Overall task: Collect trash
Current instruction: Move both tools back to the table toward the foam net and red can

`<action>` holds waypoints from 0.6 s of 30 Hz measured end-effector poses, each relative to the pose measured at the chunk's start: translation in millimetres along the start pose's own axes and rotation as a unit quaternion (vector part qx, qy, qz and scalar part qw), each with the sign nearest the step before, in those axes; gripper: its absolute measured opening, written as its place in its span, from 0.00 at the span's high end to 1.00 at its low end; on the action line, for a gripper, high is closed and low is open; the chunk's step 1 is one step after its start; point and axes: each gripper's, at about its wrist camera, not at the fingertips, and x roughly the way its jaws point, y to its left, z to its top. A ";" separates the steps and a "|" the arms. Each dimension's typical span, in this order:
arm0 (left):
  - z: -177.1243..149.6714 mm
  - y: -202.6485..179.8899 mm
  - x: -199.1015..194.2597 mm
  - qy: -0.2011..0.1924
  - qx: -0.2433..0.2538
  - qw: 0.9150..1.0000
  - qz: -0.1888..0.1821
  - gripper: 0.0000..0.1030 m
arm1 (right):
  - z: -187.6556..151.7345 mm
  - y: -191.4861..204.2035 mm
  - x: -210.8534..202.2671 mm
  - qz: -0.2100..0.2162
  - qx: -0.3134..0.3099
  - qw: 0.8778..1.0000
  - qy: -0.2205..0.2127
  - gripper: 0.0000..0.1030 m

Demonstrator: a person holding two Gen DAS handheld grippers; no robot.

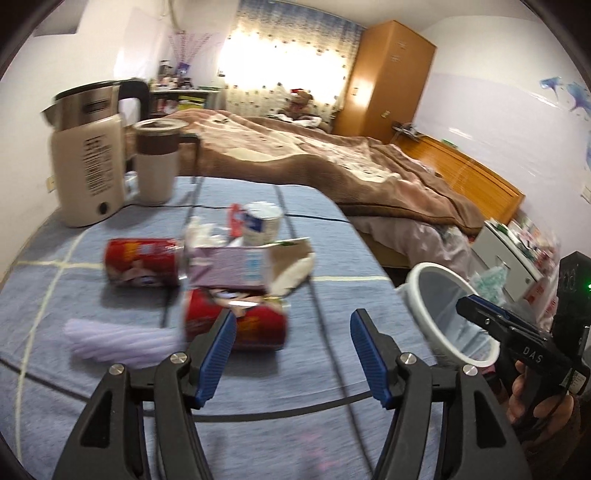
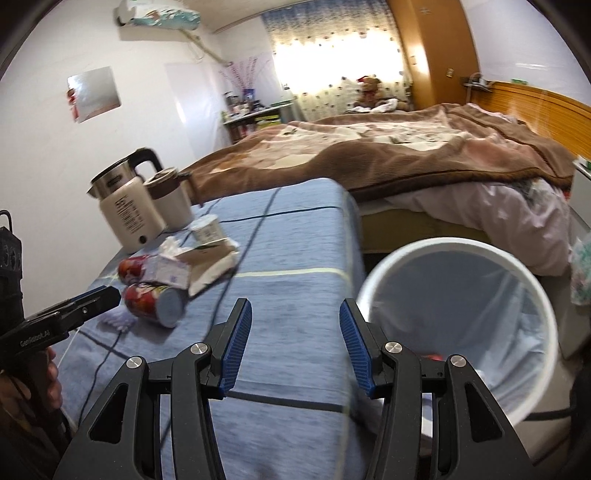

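Left gripper (image 1: pixel 293 326): blue-padded jaws parted about halfway, nothing between them, poised over the blue checked cloth (image 1: pixel 122 369), just short of the nearer red can (image 1: pixel 255 325). Right gripper (image 2: pixel 295 325): jaws likewise apart and empty, hanging above the cloth's edge beside the white bin (image 2: pixel 461 332).

Beyond the left jaws, a heap of trash on the cloth: a second red can (image 1: pixel 142 266) lying on its side, a torn lilac carton (image 1: pixel 236 267) across both cans, crumpled tissue (image 1: pixel 205 232) behind it, a small white cup (image 1: pixel 262 223) upright at the back. Near the left edge, a pale ribbed lilac thing (image 1: pixel 118 341), too blurred to tell what. Further back on the cloth, a cream electric kettle (image 1: pixel 88 162) and, touching or nearly touching it, a cream mug with a brown band (image 1: pixel 157 162).

Around the table: a bed under a brown blanket (image 1: pixel 332 158), a wooden wardrobe (image 1: pixel 388 74), a bright curtained window (image 1: pixel 288 55), a stuffed bear (image 2: pixel 371 88) at the bed's far end.

Only from the left wrist: a dolphin sticker (image 1: pixel 569 92) on the wall and a white drawer unit (image 1: pixel 506 251) past the bin. Only from the right wrist: the bin's inside, lined with a pale bag, something red (image 2: pixel 432 357) at its bottom; an air conditioner (image 2: pixel 159 13) high on the wall; a hand (image 2: pixel 51 373) gripping the left tool.
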 end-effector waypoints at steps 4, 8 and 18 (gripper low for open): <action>-6.1 23.0 -5.2 0.003 -0.010 1.000 0.022 0.35 | 1.8 18.5 11.1 0.018 -0.014 1.000 0.008 0.51; -10.3 48.6 -6.7 0.009 -0.032 0.999 0.043 0.33 | 3.0 39.5 26.7 0.039 -0.035 0.998 0.021 0.51; -18.4 98.5 -7.4 0.026 -0.092 0.994 0.055 0.33 | 4.8 97.0 71.6 0.078 -0.100 0.990 0.060 0.51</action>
